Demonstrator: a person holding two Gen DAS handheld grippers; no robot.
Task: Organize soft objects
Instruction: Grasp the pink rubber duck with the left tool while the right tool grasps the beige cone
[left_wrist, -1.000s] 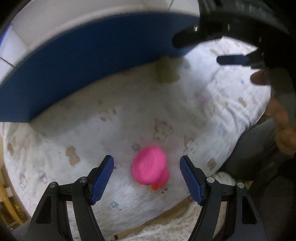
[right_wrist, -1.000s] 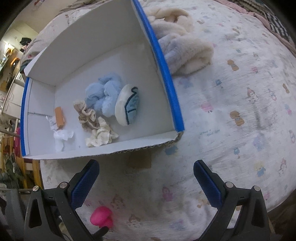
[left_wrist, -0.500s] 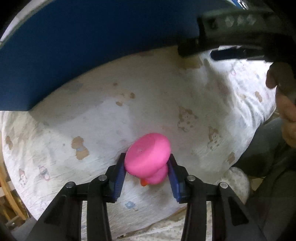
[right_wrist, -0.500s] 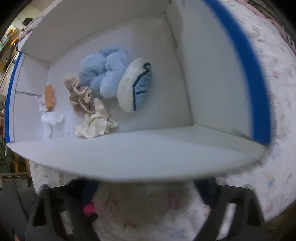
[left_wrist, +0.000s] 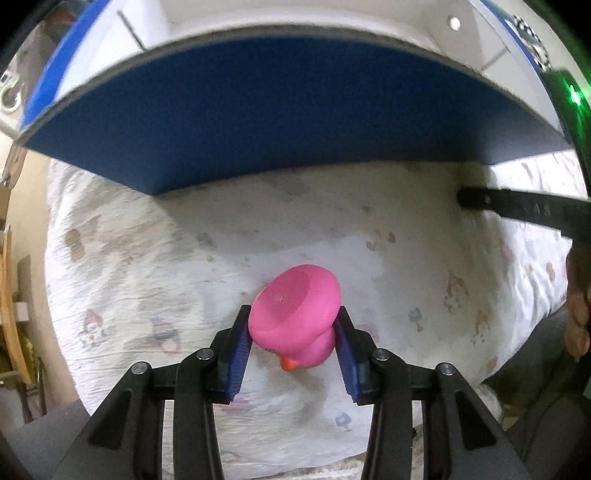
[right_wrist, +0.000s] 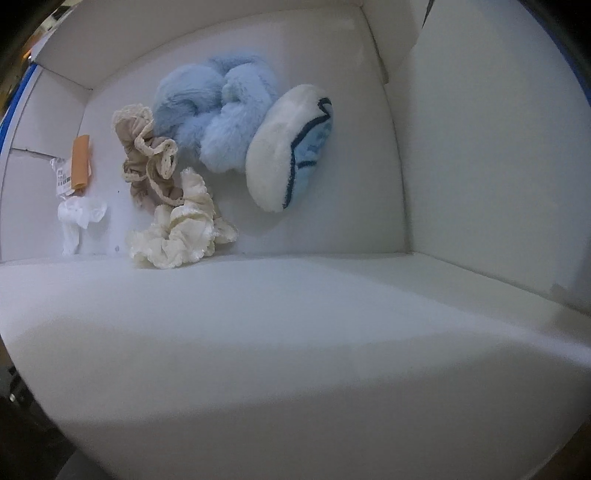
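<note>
While the left gripper (left_wrist: 293, 343) squeezes the pink duck (left_wrist: 295, 325) between its blue pads above the printed bedsheet (left_wrist: 147, 266), only the right view looks inside the white box (right_wrist: 295, 332). Its own fingers are hidden, so I cannot tell their grip. Inside lie a fluffy blue toy (right_wrist: 218, 110), a blue-and-white plush (right_wrist: 288, 147) and two scrunchies (right_wrist: 181, 229).
</note>
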